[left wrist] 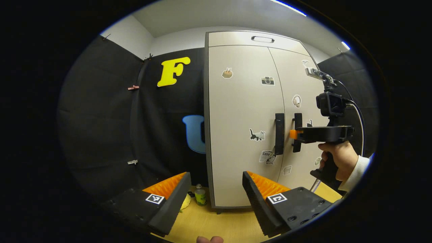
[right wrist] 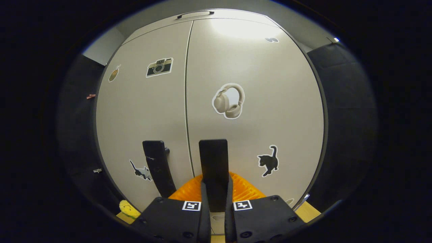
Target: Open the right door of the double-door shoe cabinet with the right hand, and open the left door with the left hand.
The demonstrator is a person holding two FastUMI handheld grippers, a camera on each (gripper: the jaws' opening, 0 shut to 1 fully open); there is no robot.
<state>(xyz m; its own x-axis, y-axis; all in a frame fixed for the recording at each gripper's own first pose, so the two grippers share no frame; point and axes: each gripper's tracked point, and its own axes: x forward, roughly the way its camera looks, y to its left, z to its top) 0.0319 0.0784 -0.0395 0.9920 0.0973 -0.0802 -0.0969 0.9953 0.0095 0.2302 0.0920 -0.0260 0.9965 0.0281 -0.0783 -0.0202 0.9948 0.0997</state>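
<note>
The beige double-door shoe cabinet point(left wrist: 236, 118) stands upright with both doors closed and stickers on them. Two dark vertical handles flank the centre seam: the left door handle point(left wrist: 279, 133) and the right door handle point(left wrist: 297, 118). My left gripper point(left wrist: 215, 175) is open and well short of the cabinet, with nothing between its fingers. In the right gripper view the cabinet point(right wrist: 270, 101) looms close, and my right gripper point(right wrist: 214, 184) is shut on the right door handle point(right wrist: 213, 158). The left door handle point(right wrist: 158, 165) stands free beside it. From the left gripper view, the right gripper point(left wrist: 294, 134) reaches that handle from the right.
A hand and white sleeve point(left wrist: 341, 162) hold the right gripper. A small bottle point(left wrist: 200, 195) and a yellow object point(left wrist: 185, 202) sit on the wooden surface point(left wrist: 219, 226) at the cabinet's left foot. Black cloth walls enclose both sides.
</note>
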